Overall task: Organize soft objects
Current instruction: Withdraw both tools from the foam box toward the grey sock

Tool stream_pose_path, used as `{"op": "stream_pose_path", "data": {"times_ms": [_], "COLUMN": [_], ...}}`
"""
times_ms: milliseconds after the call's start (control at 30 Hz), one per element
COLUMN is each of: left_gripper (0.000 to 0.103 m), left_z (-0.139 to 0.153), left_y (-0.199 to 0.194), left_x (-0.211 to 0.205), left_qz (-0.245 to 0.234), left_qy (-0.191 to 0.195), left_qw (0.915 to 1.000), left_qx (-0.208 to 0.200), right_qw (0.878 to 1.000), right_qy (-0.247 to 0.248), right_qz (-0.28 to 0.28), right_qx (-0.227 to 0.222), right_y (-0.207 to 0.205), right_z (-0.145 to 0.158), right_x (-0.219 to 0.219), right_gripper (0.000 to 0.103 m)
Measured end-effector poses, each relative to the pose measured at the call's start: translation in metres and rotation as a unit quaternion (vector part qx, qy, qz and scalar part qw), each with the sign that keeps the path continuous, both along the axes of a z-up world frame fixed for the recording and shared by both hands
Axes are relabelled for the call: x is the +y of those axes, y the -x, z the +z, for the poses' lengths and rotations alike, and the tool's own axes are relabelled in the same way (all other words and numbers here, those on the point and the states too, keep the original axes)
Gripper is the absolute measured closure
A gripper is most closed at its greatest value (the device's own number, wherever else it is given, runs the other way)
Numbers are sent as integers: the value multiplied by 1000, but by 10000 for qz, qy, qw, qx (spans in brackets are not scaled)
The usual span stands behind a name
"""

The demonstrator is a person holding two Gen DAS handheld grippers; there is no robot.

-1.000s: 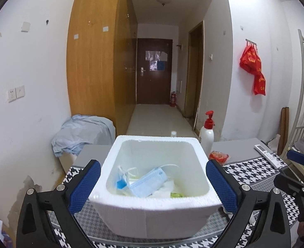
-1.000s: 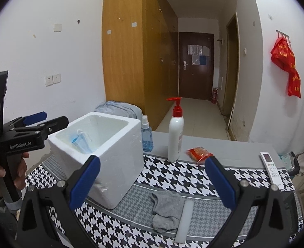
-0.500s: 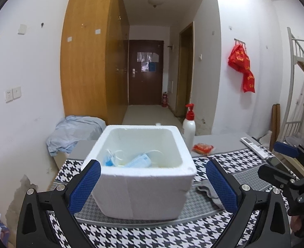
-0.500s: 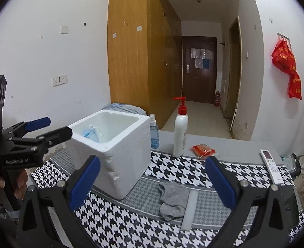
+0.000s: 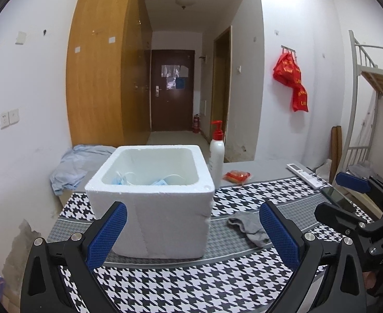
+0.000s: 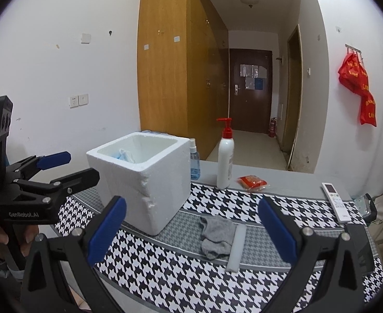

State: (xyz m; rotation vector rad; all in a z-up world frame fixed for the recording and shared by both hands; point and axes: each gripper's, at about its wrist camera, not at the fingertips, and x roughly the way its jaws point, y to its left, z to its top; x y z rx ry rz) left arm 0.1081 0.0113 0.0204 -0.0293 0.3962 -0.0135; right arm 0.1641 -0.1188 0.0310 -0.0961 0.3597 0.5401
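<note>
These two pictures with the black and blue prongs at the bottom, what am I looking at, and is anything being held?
Each picture comes from a camera on a hand-held gripper that a person carries. The left hand-held gripper faces the foam box, which has face masks inside. The right hand-held gripper looks down at a grey sock lying on the checked tablecloth, beside a pump bottle and a remote. Both are open and empty.
</note>
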Motion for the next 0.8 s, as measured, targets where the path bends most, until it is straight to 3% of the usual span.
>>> {"op": "stream_pose_path", "data": {"times_ms": [400, 800], "left_gripper": [1, 1], "left_z": [-18, -30], "left_y": [8, -15], "left_x": [-22, -43], "left_qz": [-187, -597], "left_qy": [14, 84], "left_qw": [9998, 9981], "left_qx": [-87, 97], "right_qw": [9997, 9980], "right_qy": [-42, 0], "right_qz": [-239, -605], "right_qx": [103, 166], "right_y": [3, -4], "right_z": [-17, -24], "right_x": [-17, -37], "right_gripper": [1, 1]}}
